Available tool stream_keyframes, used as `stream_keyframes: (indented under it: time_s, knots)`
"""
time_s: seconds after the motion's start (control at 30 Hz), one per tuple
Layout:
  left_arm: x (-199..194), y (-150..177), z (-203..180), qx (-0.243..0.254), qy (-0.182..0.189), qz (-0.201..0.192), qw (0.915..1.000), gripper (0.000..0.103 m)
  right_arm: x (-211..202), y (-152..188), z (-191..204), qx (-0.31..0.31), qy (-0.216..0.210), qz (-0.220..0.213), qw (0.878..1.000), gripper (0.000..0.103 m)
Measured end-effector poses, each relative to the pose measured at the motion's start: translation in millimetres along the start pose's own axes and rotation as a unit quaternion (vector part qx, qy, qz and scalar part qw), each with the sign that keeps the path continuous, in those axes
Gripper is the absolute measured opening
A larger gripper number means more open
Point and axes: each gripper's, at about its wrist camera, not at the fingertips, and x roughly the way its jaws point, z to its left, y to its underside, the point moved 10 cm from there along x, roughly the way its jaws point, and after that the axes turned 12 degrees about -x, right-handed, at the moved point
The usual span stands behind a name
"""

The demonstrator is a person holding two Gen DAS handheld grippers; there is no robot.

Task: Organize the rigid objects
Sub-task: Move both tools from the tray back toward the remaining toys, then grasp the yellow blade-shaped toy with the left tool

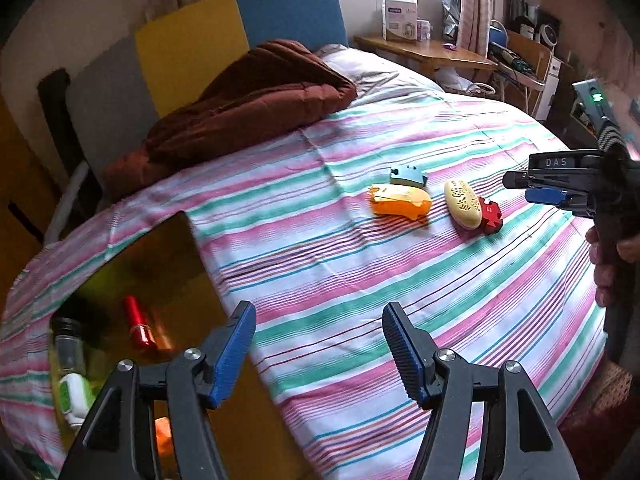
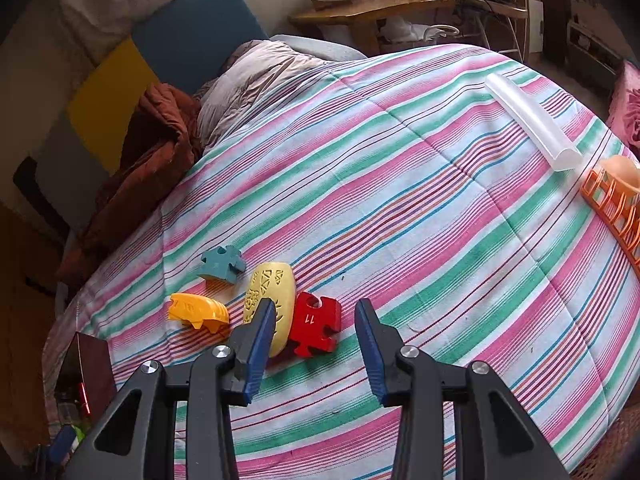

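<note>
Left wrist view shows, at the far left, a brown box (image 1: 176,264) standing on the striped bedcover (image 1: 340,280); inside it lie a red cylinder (image 1: 138,322), a clear jar with dark lid (image 1: 68,344) and a small green-white item (image 1: 74,398). The left gripper (image 1: 318,344) hangs above the box corner and the cover with its jaws apart and nothing between them. Further right on the cover lie a teal puzzle piece (image 1: 408,176), an orange shell-like toy (image 1: 400,202), a pale yellow oval toy (image 1: 463,204) and a red puzzle piece (image 1: 491,214) touching it. The right gripper (image 1: 532,188) is at the far right, near these toys.

Right wrist view: the right gripper (image 2: 316,344) is open and empty just above the red puzzle piece (image 2: 316,322). Well apart, at the right, lie a clear tube (image 2: 532,120) and an orange rack (image 2: 616,208).
</note>
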Motion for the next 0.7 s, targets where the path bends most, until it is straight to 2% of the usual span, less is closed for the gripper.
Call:
stream_keyframes:
  time_s: [0.53, 0.57, 0.67, 0.7]
  knots:
    - [67.3, -27.9, -44.3, -0.069, 0.063, 0.078, 0.9926, 0.067, 0.0, -2.1, -8.1, 0.029, -0.01, -0.002, 1.0, 0.041]
    - [72.2, -31.4, -46.0, -0.072, 0.058, 0.077, 0.9927, 0.069, -0.2, -2.3, -8.5, 0.031, -0.012, -0.002, 0.999, 0.041]
    - [81.3, -45.7, -53.9, -0.056, 0.043, 0.059, 0.9957, 0.089, -0.8, -2.4, -8.9, 0.036, -0.015, -0.002, 0.999, 0.041]
    - [83.5, -51.1, -59.3, -0.051, 0.045, 0.055, 0.9962, 0.092, -0.7, -2.4, -9.2, 0.037, -0.017, -0.002, 0.999, 0.041]
